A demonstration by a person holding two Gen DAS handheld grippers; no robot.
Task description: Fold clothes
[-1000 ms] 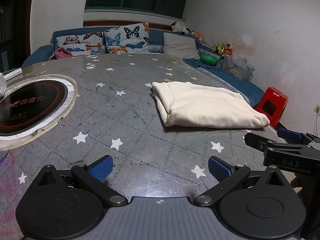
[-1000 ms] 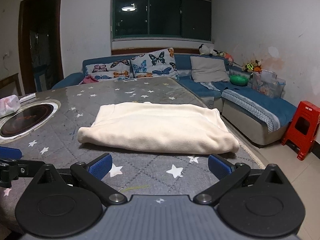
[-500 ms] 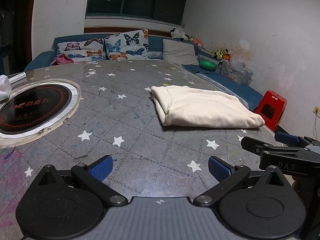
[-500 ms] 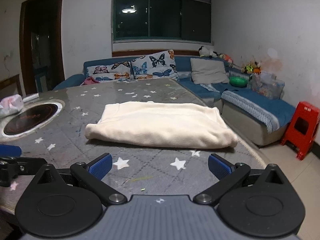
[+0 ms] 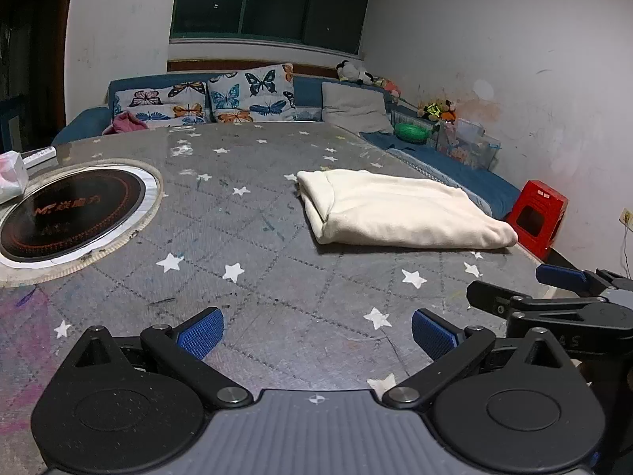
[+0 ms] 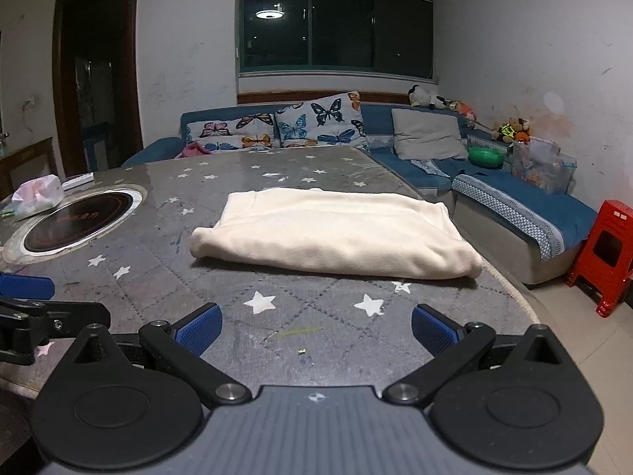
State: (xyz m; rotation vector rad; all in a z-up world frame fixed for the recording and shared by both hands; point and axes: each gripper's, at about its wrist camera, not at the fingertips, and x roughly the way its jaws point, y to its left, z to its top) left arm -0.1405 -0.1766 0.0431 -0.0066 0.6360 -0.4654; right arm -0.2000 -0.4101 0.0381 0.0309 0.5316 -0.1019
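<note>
A cream garment [image 5: 399, 209] lies folded into a flat rectangle on the grey star-patterned table [image 5: 253, 237]; it also shows in the right wrist view [image 6: 336, 233], near the table's right edge. My left gripper [image 5: 316, 334] is open and empty, held above the table's near side, well short of the garment. My right gripper [image 6: 314, 330] is open and empty, in front of the garment's near edge. Each gripper shows at the side of the other's view.
A round induction cooktop [image 5: 67, 213] is set into the table at the left, with a tissue pack [image 6: 37, 196] beside it. A blue sofa [image 6: 510, 202] with butterfly cushions wraps the far and right sides. A red stool [image 6: 605, 253] stands on the floor at right.
Both grippers have pulled back and risen away from the folded garment, which now looks farther off. Both stay open; the garment has not moved.
</note>
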